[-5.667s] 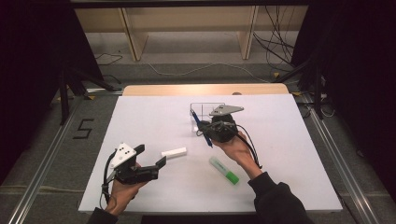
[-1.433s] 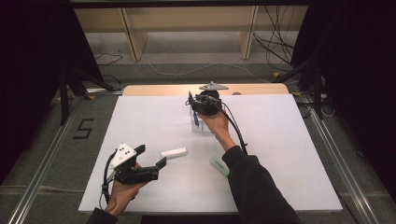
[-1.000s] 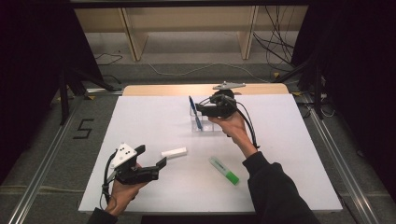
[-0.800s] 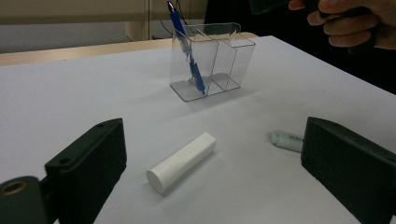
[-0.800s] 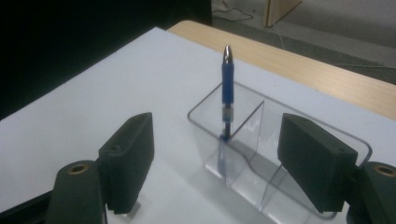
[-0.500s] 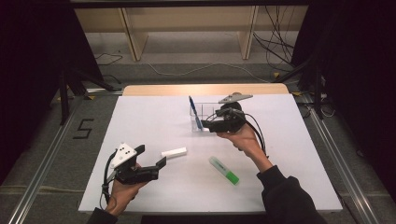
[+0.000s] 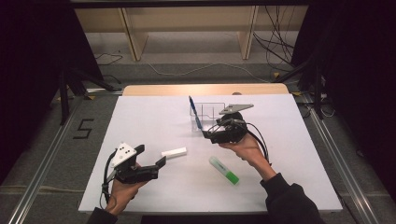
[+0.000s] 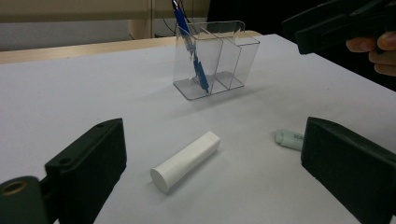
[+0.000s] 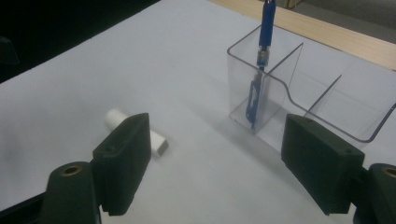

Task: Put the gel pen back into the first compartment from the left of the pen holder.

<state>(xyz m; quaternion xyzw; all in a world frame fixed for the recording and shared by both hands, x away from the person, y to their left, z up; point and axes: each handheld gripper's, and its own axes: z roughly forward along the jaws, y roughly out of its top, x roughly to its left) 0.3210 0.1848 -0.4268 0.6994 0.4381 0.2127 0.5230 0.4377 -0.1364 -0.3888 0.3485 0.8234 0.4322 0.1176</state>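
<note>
While the left gripper [image 7: 161,164] rests open near a white tube [image 7: 173,152], the right gripper [image 7: 208,134] sits empty beside a clear organizer [image 7: 212,108], jaws having just widened. Up close, a blue pen [image 8: 196,65] leans inside it, probably just dropped there. Its end compartment holds the pen [image 9: 259,70].

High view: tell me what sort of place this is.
Probably a lab or studio set up for recording, not a home or office. A white table stands between dark curtains, metal rails run along the floor beside it, and loose cables lie near bare wooden shelving behind.
</note>
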